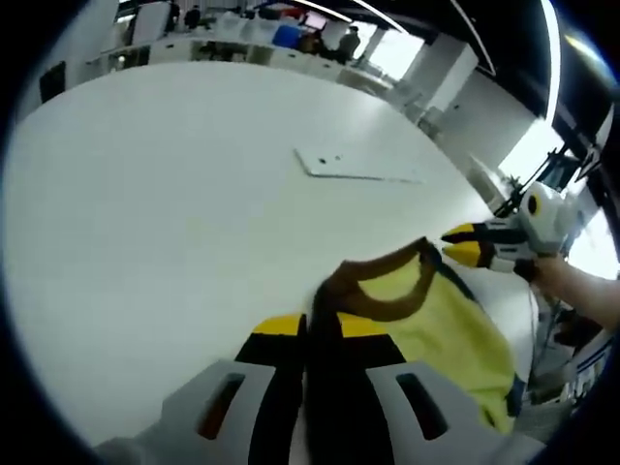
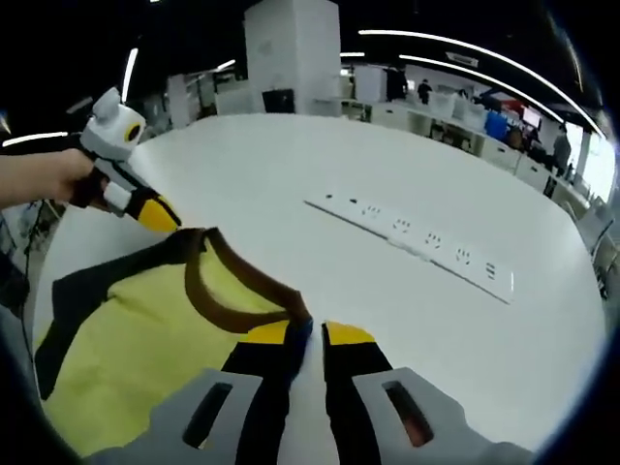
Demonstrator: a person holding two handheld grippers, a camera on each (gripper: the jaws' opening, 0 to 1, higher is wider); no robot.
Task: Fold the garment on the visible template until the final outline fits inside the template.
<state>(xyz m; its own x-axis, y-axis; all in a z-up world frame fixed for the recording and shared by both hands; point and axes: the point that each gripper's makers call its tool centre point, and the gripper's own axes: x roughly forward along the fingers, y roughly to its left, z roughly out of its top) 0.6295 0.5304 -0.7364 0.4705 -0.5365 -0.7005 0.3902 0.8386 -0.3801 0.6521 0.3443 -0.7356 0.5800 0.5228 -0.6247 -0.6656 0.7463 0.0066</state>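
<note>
Garment [image 2: 145, 329], yellow w/ brown collar, no readable label, clamped by left tool [image 1: 320, 325] & right tool [image 2: 308, 334].

A white power strip [image 2: 412, 238] lies on the white table [image 2: 291, 174].

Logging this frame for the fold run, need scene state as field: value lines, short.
garment: yellow shirt with brown collar, lifted at the neck, not yet folded
left gripper: shut on collar
right gripper: shut on collar
surface: white table
other item: white power strip lying beyond the shirt, apart from it
template: cannot tell from these views
</note>
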